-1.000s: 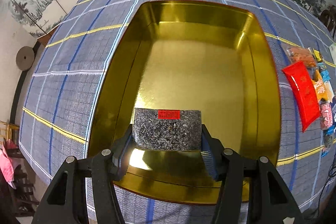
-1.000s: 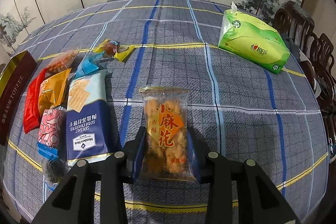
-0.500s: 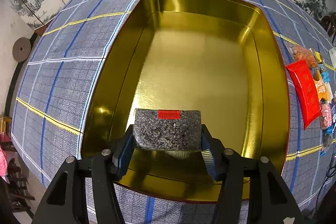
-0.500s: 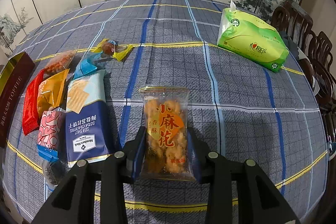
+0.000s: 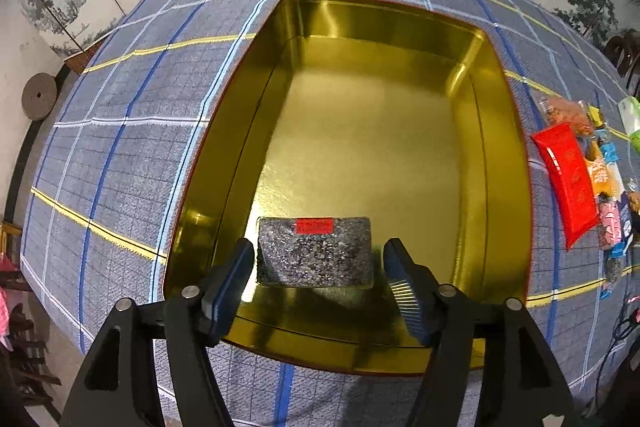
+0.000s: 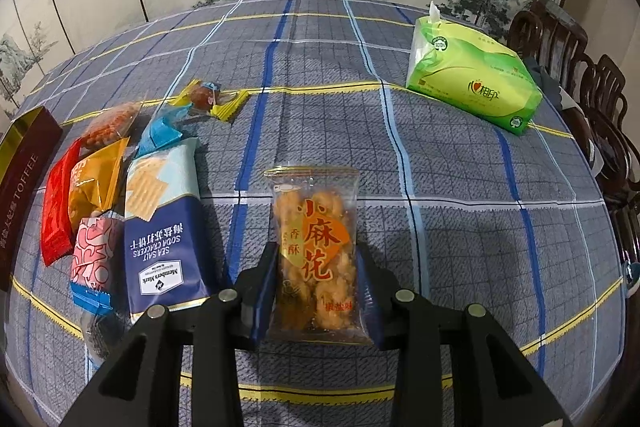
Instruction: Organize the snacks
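Left claw (image 5: 318, 277) sits over the near end of the gold tin (image 5: 500, 163), jaws spread with a visible gap on each side of the dark speckled snack bar (image 5: 315, 253). The bar lies flat on the tin floor, near edge, red label facing far. Reads as a release: the bar is in the tin and the claw has nothing in its grip. The near-end drop leaves the rest of the tin free for more packets.

Right claw (image 6: 316, 285) is low over the tabletop (image 6: 460, 195), jaws closed against both long edges of the clear fried-twist packet (image 6: 314, 247). Hard to tell from this angle whether the packet is lifted or resting on the cloth. It is gripped at its near half, probably so the far end stays clear for placing.

The remaining snacks sit in a cluster left of that packet: soda cracker pack (image 6: 162, 227), pink packet (image 6: 94, 251), orange packet (image 6: 94, 183), red packet (image 6: 58, 215), plus small candies farther back. The tin's outer wall shows at the far left of the right view. The green tissue pack (image 6: 472, 83) sits far right, well apart.

Both claws point forward along the tabletop, tilted down, left one steeper.
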A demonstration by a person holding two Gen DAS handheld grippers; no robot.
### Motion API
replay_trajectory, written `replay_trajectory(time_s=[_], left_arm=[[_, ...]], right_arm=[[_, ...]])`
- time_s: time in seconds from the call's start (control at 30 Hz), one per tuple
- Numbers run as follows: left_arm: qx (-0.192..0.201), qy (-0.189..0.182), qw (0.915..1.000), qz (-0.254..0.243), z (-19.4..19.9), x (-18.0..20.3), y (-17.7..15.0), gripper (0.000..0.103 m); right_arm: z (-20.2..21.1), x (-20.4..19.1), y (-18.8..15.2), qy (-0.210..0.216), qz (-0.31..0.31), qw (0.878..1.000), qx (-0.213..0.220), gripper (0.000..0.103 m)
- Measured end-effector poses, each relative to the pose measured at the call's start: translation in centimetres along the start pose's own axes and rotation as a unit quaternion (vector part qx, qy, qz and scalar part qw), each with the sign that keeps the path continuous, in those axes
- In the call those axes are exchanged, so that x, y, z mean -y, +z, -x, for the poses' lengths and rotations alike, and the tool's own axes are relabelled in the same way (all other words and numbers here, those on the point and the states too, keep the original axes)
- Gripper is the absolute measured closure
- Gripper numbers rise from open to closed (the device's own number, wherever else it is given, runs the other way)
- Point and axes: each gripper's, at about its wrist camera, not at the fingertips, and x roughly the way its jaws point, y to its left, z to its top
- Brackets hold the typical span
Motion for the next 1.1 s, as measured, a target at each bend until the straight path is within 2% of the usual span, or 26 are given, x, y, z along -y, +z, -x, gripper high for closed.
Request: replay_trajectory(time_s=[0.17, 0.27, 0.33, 0.5, 0.6, 0.77, 0.93, 1.1], left_arm=[[0.02, -0.009, 0.9998, -0.001, 1.2, 0.2, -0.1, 0.035], [0.04, 0.002, 0.9992, 0.005, 2.1, 0.3, -0.4, 0.034], [0.053, 0.01, 0.9984, 0.015, 2.7, 0.1, -0.6, 0.028], [0.072, 0.007, 0.9968, 0.032, 3.9, 0.0, -1.2, 0.026], [0.074, -0.003, 0.9962, 0.046, 4.3, -0.5, -1.5, 0.026], [0.083, 0.004, 0.9942, 0.069, 5.4, -2.2, -2.1, 0.025], [0.084, 0.008, 0.9915, 0.1, 6.1, -4.7, -2.8, 0.024], [0.086, 0.024, 0.9891, 0.117, 6.6, -6.7, -3.3, 0.024]], right_arm=[[1.0, -0.2, 0.1, -0.01, -0.005, 1.0, 0.012, 0.066], [2.1, -0.5, 0.4, -0.014, -0.006, 1.0, 0.027, 0.066], [2.9, -0.9, 0.8, -0.013, -0.001, 0.999, 0.037, 0.066], [5.1, -3.2, 1.9, 0.015, 0.009, 0.998, 0.059, 0.066], [6.0, -6.2, 2.5, 0.05, 0.031, 0.996, 0.063, 0.066], [6.9, -12.0, 3.1, 0.111, 0.066, 0.99, 0.062, 0.066], [7.4, -19.0, 3.3, 0.168, 0.113, 0.978, 0.055, 0.066], [7.7, -24.4, 3.0, 0.201, 0.154, 0.966, 0.05, 0.066]])
